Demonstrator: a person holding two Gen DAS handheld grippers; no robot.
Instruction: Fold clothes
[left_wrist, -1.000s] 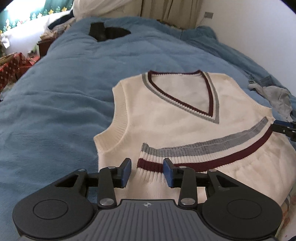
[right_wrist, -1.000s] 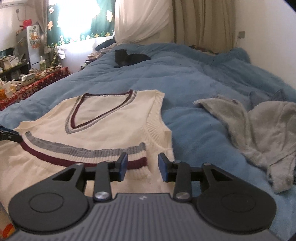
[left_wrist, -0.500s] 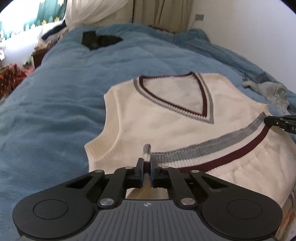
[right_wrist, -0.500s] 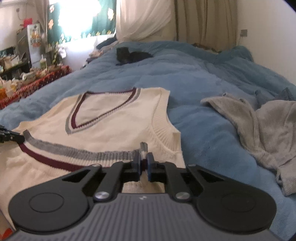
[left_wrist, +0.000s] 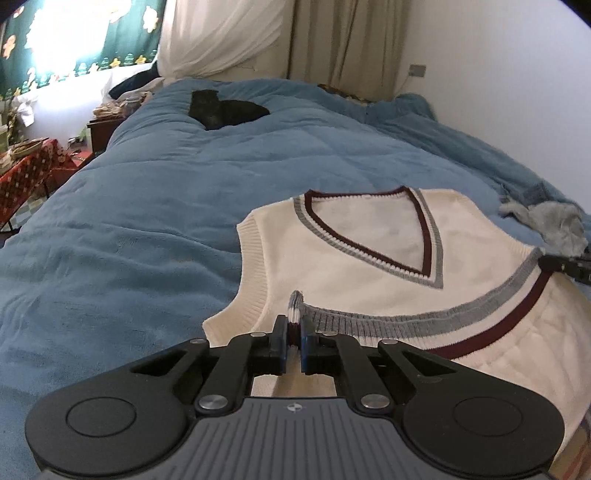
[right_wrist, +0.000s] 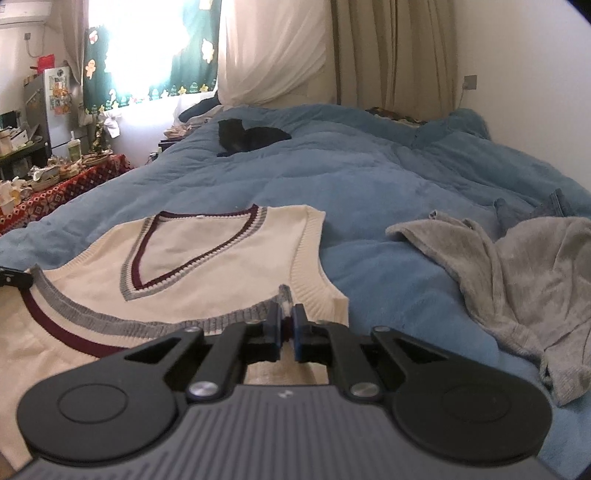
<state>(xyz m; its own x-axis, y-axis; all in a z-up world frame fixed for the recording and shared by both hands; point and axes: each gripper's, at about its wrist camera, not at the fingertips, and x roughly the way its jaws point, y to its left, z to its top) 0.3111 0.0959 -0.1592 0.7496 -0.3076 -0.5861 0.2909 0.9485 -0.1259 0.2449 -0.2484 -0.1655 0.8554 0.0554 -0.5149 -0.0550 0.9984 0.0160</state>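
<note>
With the cream vest (left_wrist: 369, 266) spread on the blue bed (left_wrist: 129, 221), my left tool (left_wrist: 293, 338) and right tool (right_wrist: 285, 325) each pinch a corner of its striped hem (left_wrist: 406, 321), already doubled over; the neckline lies toward twelve o'clock.

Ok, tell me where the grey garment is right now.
The grey garment lies crumpled on the blue duvet at the right of the right wrist view, apart from the vest; in the left wrist view it peeks out beyond the vest's far edge.

no readable text, labels, brands or numbers anywhere in view
</note>
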